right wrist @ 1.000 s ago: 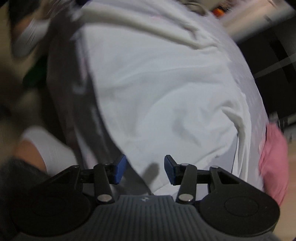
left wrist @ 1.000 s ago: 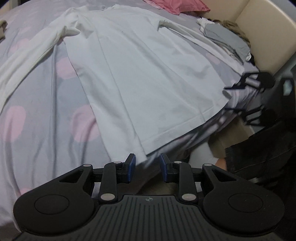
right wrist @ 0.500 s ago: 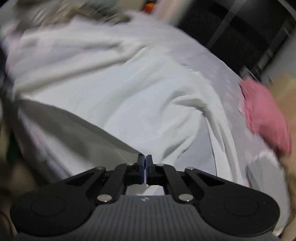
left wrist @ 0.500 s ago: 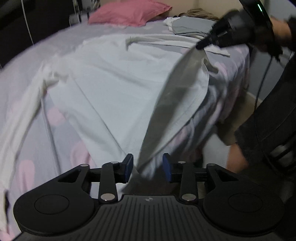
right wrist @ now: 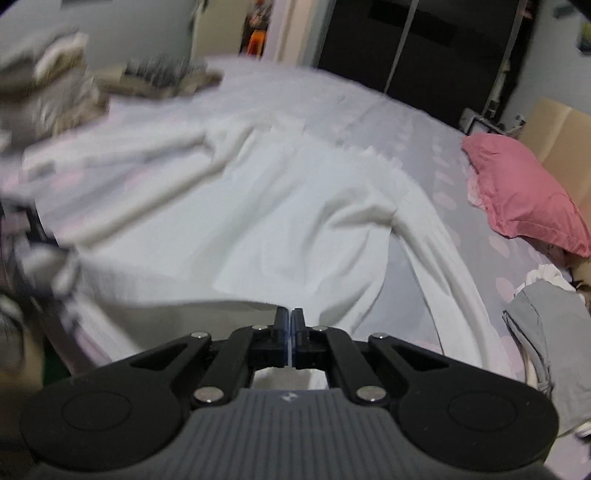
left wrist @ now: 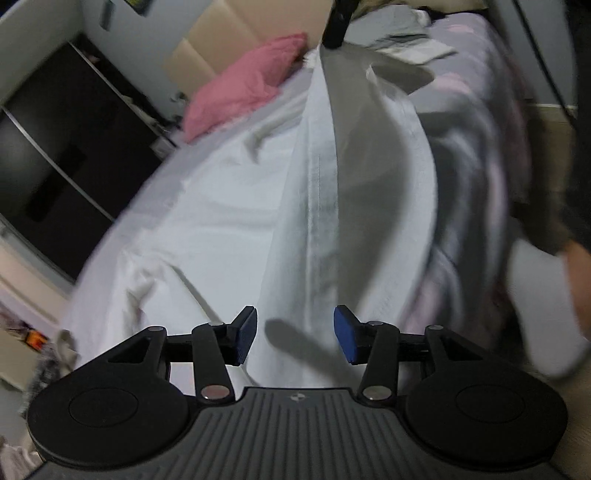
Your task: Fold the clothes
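White long-sleeve shirt (right wrist: 229, 221) lies spread on bed w/ grey sheet w/ pink dots (right wrist: 424, 140); one side edge is lifted off the sheet.

R gripper (right wrist: 289, 325): jaws fully together, pinching the shirt's near edge; cloth visible just behind the pads and running off to the left. Rest of shirt spreads ahead of the gripper, one sleeve curving down its right side.

L gripper (left wrist: 294, 334): jaws opening, approx. half width. Blue pads (left wrist: 245, 334) stand either side of the raised fold of shirt (left wrist: 221, 229); pads not pressing, cloth lies between & just beyond them. Fold runs from the gripper up toward top of frame, taut like a ridge.

L view only: R gripper seen from outside as a dark shape (left wrist: 338, 26) at top, holding the far end of that ridge; shaded underside of lifted flap; person's leg w/ white sock (left wrist: 543, 295) at right, beside the bed edge. Blur heavy at right.

R view only: both sleeves laid out, collar area blurred; grey folded garment (right wrist: 543, 325) at right edge near the sleeve; heap of other clothes (right wrist: 74, 88) at far left, blurred.

Both views: pink pillow (right wrist: 524, 195) at headboard end, dark wardrobe (right wrist: 424, 40) behind, well apart from shirt.
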The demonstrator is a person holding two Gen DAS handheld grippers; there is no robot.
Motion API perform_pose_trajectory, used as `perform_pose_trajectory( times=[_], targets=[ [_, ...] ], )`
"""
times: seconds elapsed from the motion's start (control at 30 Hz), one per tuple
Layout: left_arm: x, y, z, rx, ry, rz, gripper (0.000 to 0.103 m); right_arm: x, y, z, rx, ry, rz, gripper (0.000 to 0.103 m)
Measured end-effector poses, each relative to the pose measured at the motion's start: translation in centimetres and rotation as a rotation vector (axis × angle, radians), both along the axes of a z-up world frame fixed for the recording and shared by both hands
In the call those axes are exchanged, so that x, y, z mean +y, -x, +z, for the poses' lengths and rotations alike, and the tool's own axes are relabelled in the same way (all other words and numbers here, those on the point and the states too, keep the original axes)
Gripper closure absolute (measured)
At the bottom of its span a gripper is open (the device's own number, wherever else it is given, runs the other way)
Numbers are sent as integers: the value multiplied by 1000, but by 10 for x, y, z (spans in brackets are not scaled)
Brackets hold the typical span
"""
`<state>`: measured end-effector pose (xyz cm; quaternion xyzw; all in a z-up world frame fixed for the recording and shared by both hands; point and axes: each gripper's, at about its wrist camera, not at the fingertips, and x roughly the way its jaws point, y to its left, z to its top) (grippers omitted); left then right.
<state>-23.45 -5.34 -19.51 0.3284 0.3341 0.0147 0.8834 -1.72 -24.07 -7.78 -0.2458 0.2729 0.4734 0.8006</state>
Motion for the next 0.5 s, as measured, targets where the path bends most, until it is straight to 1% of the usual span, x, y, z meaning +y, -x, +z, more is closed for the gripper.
perform_pose_trajectory(
  times=[0.07, 0.13, 0.2, 0.27, 0.3, 0.33, 0.4, 0.43, 0.47, 0.5],
  targets=[
    [-6, -13, 1, -40, 9, 23, 59, -4, -5, 11, 44, -64, -22, 102],
    [-17, -22, 1, -69, 18, 12, 59, -6, -8, 15, 66, -93, -36, 103],
    [-29, -30, -1, -92, 11, 3, 59, -6, -8, 16, 68, -96, -41, 103],
    [-38, -36, -4, -87, 21, -5, 59, -5, -6, 14, 58, -80, -35, 103],
    [-41, -38, -5, -81, 29, -6, 59, -3, -4, 12, 52, -62, -26, 103],
    [-44, -39, -7, -74, 31, -6, 59, -1, 0, 6, 39, -23, -1, 102],
    [-45, -37, -11, -64, 20, -13, 58, 4, 8, -7, 10, 70, 61, 97],
    [-44, -36, -13, -60, 12, -17, 57, 8, 17, -17, -38, 128, 109, 96],
    [-42, -35, -15, -56, 5, -18, 56, 11, 29, -27, -92, 185, 167, 83],
    [-40, -35, -16, -51, 0, -16, 56, 12, 39, -35, -129, 216, 215, 67]
  ],
)
